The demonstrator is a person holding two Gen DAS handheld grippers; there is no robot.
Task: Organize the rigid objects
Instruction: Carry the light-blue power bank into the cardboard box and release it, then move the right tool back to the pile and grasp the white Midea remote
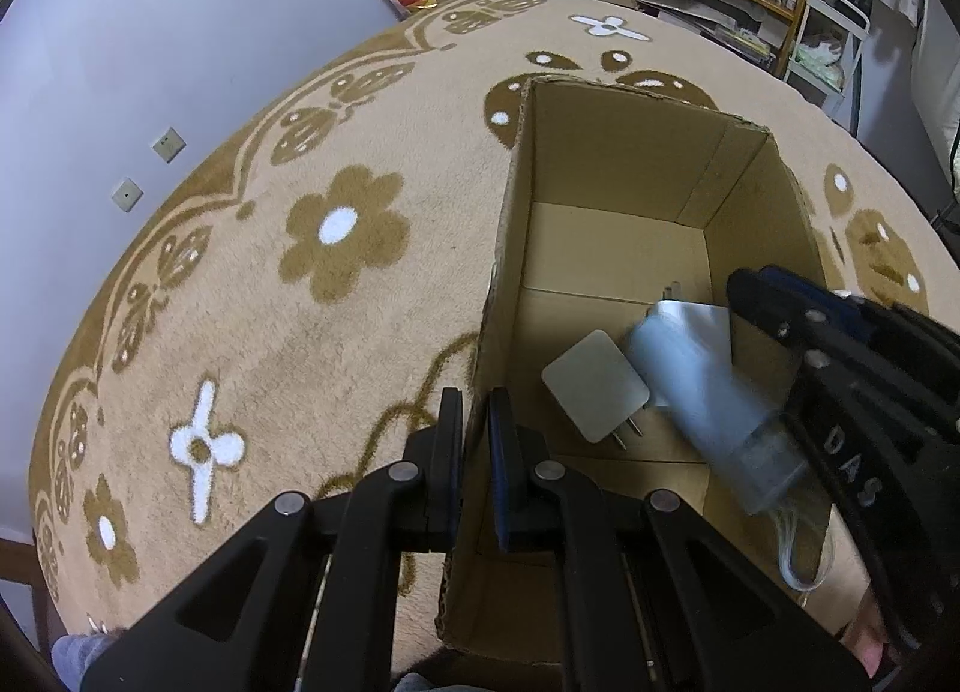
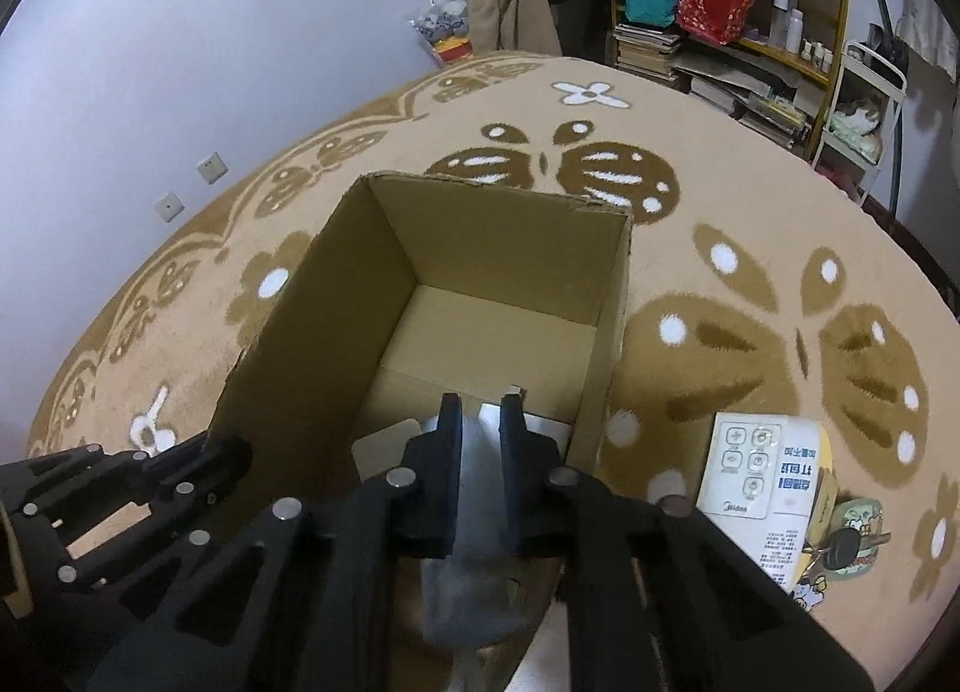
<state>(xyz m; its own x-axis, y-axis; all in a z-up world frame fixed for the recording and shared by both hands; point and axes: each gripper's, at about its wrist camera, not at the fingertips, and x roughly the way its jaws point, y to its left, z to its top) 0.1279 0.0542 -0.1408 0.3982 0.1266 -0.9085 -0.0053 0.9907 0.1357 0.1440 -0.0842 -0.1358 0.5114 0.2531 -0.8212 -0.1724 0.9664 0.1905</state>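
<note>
The left gripper is clamped on the near wall of the open cardboard box. The right gripper reaches into the box over a pale-blue bottle — whether its pads press it, I cannot tell. A white plug adapter lies on the box floor; outside, on the floral blanket, a white remote lies just beside the box.

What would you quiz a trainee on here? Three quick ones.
1. True or false: the left gripper clamps a wall of the box.
2. The white charger lies: A) in the box, B) on the rug, C) on a shelf.
3. In the right wrist view, what lies on the rug just right of the box?

Key: 1 true; 2 A; 3 the remote.
</note>
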